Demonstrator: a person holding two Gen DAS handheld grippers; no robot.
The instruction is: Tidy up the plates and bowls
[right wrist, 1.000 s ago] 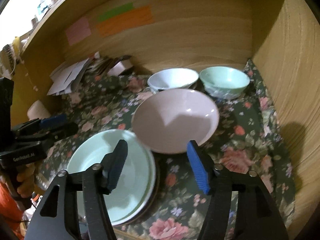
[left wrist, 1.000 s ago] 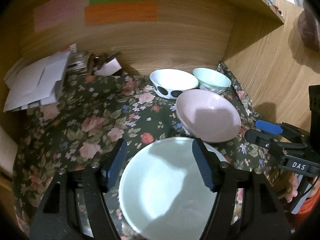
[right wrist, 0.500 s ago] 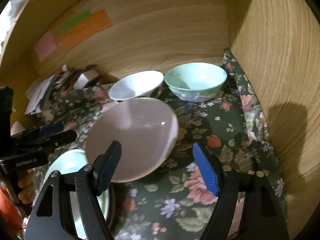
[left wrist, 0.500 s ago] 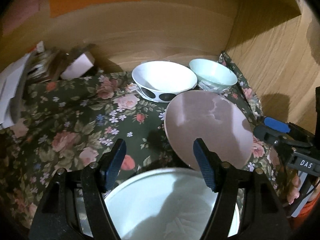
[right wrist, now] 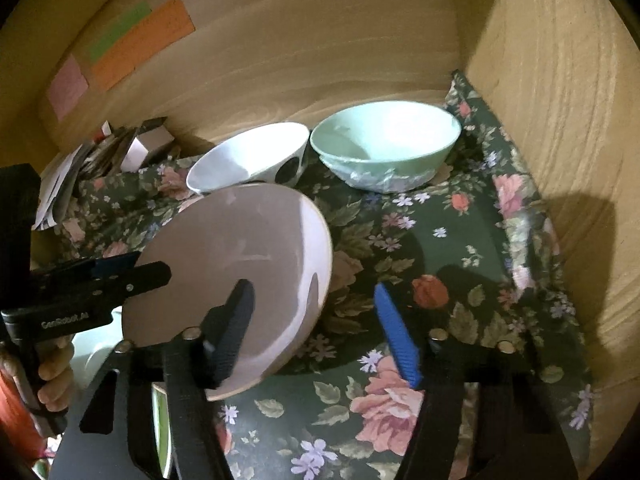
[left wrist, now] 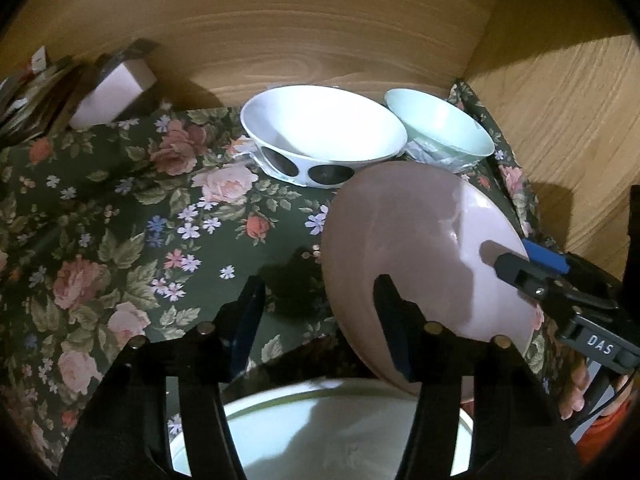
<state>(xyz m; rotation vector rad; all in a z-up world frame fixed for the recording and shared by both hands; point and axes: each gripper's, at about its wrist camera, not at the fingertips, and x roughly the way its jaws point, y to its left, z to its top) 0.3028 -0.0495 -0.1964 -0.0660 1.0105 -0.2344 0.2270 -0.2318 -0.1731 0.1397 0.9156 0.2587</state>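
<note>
A pink plate [left wrist: 412, 240] [right wrist: 240, 248] lies tilted on the floral cloth, its near edge resting over a pale green plate [left wrist: 320, 440] [right wrist: 100, 352]. My left gripper [left wrist: 318, 284] straddles the pink plate's left rim. Its jaws are closing, and only the right finger overlaps the plate. My right gripper [right wrist: 313, 286] straddles the opposite rim in the same way. Its jaws are closing too, and the blue pad [right wrist: 396, 340] stands clear of the plate. Behind stand a white bowl with black ovals [left wrist: 320, 128] [right wrist: 248, 156] and a mint bowl [left wrist: 436, 128] [right wrist: 384, 136].
A wooden back wall [right wrist: 320, 40] and a right side wall [right wrist: 560, 120] close the nook in. Papers and a small box [left wrist: 116, 88] are piled at the back left. Coloured notes [right wrist: 140, 40] are stuck on the back wall. Floral cloth [left wrist: 120, 220] covers the shelf.
Both grippers have come forward and down to the pink plate, and each now has the plate's rim between its fingers. Their jaws stand narrower than half a second ago.
</note>
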